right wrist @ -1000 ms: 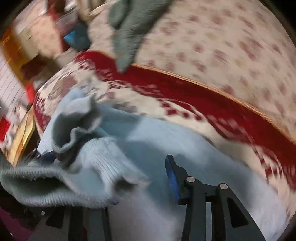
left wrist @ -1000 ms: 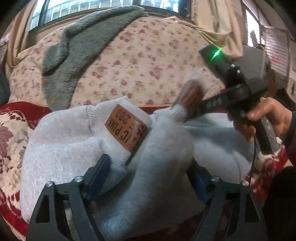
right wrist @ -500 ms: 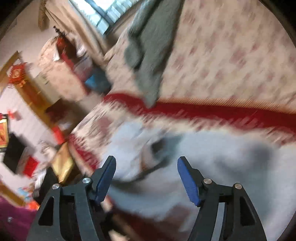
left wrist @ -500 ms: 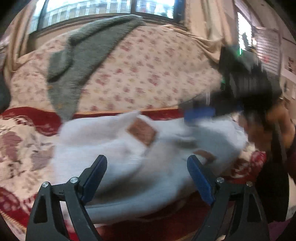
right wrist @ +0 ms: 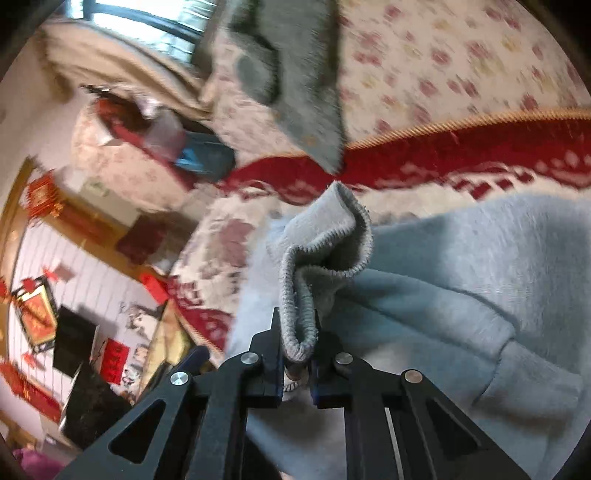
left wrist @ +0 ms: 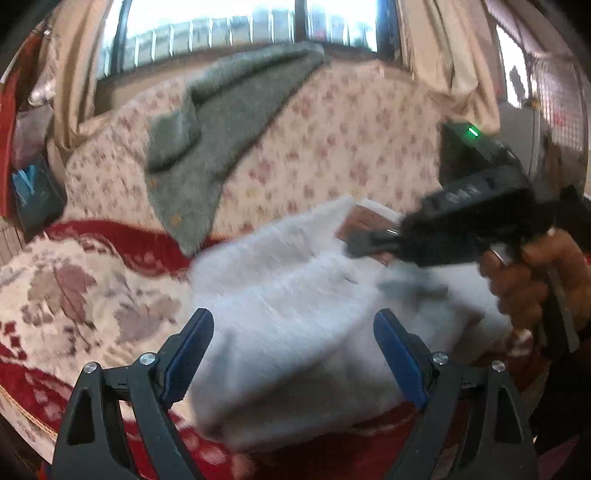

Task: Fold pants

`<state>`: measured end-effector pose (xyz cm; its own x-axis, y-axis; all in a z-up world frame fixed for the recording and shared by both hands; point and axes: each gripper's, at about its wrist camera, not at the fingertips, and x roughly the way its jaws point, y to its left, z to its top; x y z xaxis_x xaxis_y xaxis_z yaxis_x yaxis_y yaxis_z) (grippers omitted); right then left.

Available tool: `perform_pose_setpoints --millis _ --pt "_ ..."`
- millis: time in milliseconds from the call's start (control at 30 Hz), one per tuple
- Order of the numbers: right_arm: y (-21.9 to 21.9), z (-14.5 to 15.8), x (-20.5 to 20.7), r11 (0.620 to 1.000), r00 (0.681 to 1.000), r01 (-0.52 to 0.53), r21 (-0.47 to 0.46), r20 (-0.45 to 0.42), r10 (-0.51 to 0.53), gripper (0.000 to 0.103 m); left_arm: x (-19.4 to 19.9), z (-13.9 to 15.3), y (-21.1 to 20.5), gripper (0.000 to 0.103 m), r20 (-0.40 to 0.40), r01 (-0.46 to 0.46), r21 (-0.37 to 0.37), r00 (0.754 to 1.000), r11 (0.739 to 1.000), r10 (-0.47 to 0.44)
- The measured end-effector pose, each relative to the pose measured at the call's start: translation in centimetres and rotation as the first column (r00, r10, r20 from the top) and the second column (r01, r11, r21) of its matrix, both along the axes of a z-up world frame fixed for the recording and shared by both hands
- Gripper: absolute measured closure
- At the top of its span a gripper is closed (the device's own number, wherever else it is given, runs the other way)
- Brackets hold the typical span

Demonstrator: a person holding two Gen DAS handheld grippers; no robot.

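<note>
From the left wrist camera, we see our left gripper [left wrist: 293, 354] spread wide with nothing between its blue pads [left wrist: 188, 354], hanging just in front of the pale grey fleece pants [left wrist: 295, 295]. The pants lie bunched on a red-and-cream patterned cover [left wrist: 74, 288] over the sofa seat, their brown patch label [left wrist: 364, 223] turned toward the backrest. A grey-green garment [left wrist: 221, 129] is draped over the floral backrest [left wrist: 332, 147], under a bright window [left wrist: 240, 22]. At right, our right hand [left wrist: 532, 280] grips the handle of the right gripper [left wrist: 360, 245], whose tip meets the pants beside the label; blur hides the contact here.

From the right wrist camera, we see the right gripper [right wrist: 297, 354] clenched on a ribbed, stitched edge of the pants [right wrist: 443, 258], the fold of cloth rising in a loop between the fingers [right wrist: 271, 347]. Its jaws have just been closing, and the cloth is now pinched between them. The rest of the pants spreads right over the patterned cover [right wrist: 461, 155], and the grey-green garment [right wrist: 295, 74] hangs above. Red wall decorations [right wrist: 37, 310] blur at left.
</note>
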<state>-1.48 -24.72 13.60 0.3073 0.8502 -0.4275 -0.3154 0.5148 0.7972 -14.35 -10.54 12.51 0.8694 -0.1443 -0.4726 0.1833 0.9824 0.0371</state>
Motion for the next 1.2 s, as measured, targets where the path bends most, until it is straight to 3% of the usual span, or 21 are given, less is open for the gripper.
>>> perform_pose_setpoints --millis 167,300,367,433,500,600,667,733,833,900,967,1000,1067,1200 --pt "-1.9 5.2 -3.5 0.997 0.993 0.002 0.075 0.114 -0.010 0.094 -1.6 3.6 0.9 0.010 0.068 0.084 -0.074 0.994 0.994 -0.079" --pt "-4.0 6.6 -6.3 0.991 0.989 0.039 0.126 0.138 -0.057 0.094 -2.5 4.3 -0.7 0.010 0.086 0.166 -0.072 0.983 0.983 -0.160" --pt "-5.4 5.8 -7.8 0.990 0.988 0.072 0.123 0.130 -0.088 0.094 -2.5 4.0 -1.7 0.010 0.074 0.184 -0.061 0.981 0.981 -0.180" --pt "-6.9 3.7 -8.6 0.987 0.990 0.115 0.110 0.066 -0.123 0.094 -2.0 3.3 -2.7 0.010 0.048 0.202 -0.060 0.979 0.977 -0.200" --pt "-8.3 0.3 -8.9 0.984 0.984 0.178 0.000 -0.002 -0.178 0.094 -0.8 2.1 -3.9 0.010 -0.005 0.244 -0.068 0.969 0.967 -0.245" --pt "-9.6 -5.4 -8.4 0.973 0.960 0.229 -0.042 -0.155 -0.233 0.094 2.0 -0.9 -5.3 0.010 -0.105 0.242 -0.061 0.963 0.968 -0.247" --pt "-9.7 -7.5 -8.5 0.968 0.943 0.251 -0.016 -0.221 -0.248 0.093 3.4 -2.8 -5.8 0.010 -0.161 0.224 -0.059 0.960 0.973 -0.230" --pt "-9.8 -6.9 -8.5 0.970 0.949 0.243 -0.017 -0.204 -0.241 0.088 4.2 -4.3 -6.2 0.010 -0.184 0.209 -0.041 0.960 0.977 -0.213" --pt "-9.6 -4.4 -8.8 0.970 0.966 0.223 -0.100 -0.113 -0.234 0.084 4.7 -5.0 -6.5 0.010 -0.193 0.196 -0.010 0.962 0.981 -0.194" --pt "-10.2 -2.8 -8.7 0.953 0.964 0.248 -0.172 -0.049 -0.260 0.083 5.3 -5.6 -6.0 0.010 -0.239 0.201 -0.072 0.948 0.977 -0.212" --pt "-10.6 -2.0 -8.4 0.932 0.954 0.290 -0.216 -0.012 -0.299 0.074 5.5 -6.2 -5.7 0.010 -0.252 0.179 -0.083 0.948 0.980 -0.194" --pt "-10.9 -2.1 -8.2 0.931 0.951 0.298 -0.210 -0.013 -0.308 0.046 5.6 -6.4 -5.7 0.010 -0.249 0.183 -0.073 0.948 0.980 -0.196" --pt "-11.1 -3.4 -7.2 0.938 0.950 0.289 -0.192 -0.064 -0.306 0.009 5.5 -6.5 -6.0 0.010 -0.243 0.190 -0.053 0.950 0.980 -0.197" --pt "-9.9 -5.2 -5.8 0.953 0.955 0.253 -0.170 -0.113 -0.274 0.009 5.5 -6.6 -6.0 0.010 -0.244 0.194 -0.060 0.948 0.979 -0.203"
